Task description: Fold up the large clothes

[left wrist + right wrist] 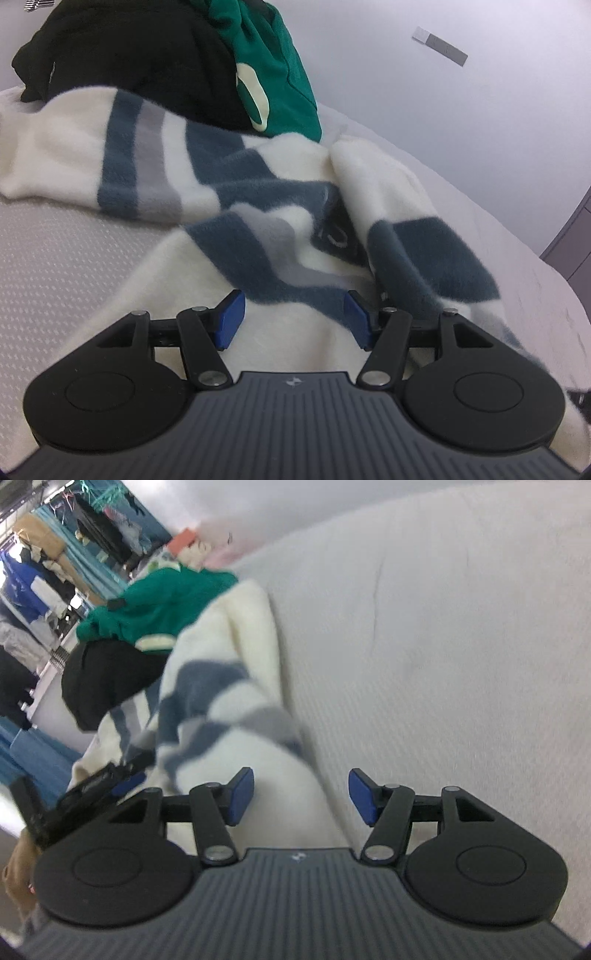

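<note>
Left gripper (293,319): jaws stand partly apart over the striped fleece garment (258,206), blue pads (232,319) clear of the cloth; nothing is gripped.

Right gripper (301,797): jaws likewise partly apart, empty. The left pad sits over the garment's cream edge (258,775); the right pad sits over bare mattress (443,646).

The garment lies rumpled on the mattress, cream with slate-blue and grey bands. In the left wrist view it spreads from 9 o'clock across the centre to 4 o'clock, one fold ridged up at 2 o'clock. A black garment (129,55) and a green garment (273,66) are piled at 12 o'clock, touching its far edge.

Open mattress surface lies at 8 o'clock in the left wrist view (55,258) and from 12 to 4 o'clock in the right wrist view. The mattress edge curves along 3 o'clock in the left wrist view, against a plain wall (480,110).
</note>
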Motion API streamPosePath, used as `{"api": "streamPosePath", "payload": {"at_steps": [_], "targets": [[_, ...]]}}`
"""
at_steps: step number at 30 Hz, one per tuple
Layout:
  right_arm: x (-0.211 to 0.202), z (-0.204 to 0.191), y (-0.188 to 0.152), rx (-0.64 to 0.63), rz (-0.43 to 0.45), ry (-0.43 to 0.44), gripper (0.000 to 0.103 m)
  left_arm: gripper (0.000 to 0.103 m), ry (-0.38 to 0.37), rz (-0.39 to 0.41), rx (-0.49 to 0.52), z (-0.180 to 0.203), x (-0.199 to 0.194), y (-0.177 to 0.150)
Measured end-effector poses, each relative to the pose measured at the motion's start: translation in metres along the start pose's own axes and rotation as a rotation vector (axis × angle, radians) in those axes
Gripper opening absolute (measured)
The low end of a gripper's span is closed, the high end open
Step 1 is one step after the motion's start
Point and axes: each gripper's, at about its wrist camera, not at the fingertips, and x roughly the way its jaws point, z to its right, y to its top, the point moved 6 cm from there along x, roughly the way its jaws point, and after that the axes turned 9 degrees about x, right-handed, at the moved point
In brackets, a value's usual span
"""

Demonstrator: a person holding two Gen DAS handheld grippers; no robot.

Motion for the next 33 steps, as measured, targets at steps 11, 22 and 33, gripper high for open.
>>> {"api": "streamPosePath", "payload": {"at_steps": [11,22,33], "targets": [[0.006,-0.043,-0.046,-0.175,-0.118,0.110,0.057,0.065,-0.106,0.011,-0.095,0.001,-0.001,-0.001],[-0.007,-0.095,-0.090,-0.479,-0.048,0.178,0.026,0.065,-0.231,-0.016,-0.127,0.016,0.000,-0.006],[-0.015,-0.081,-0.083,-0.290,-0.070,0.237,0.042,0.045,-0.145,-0.075,0.033,0.030,0.019,-0.020]]}}
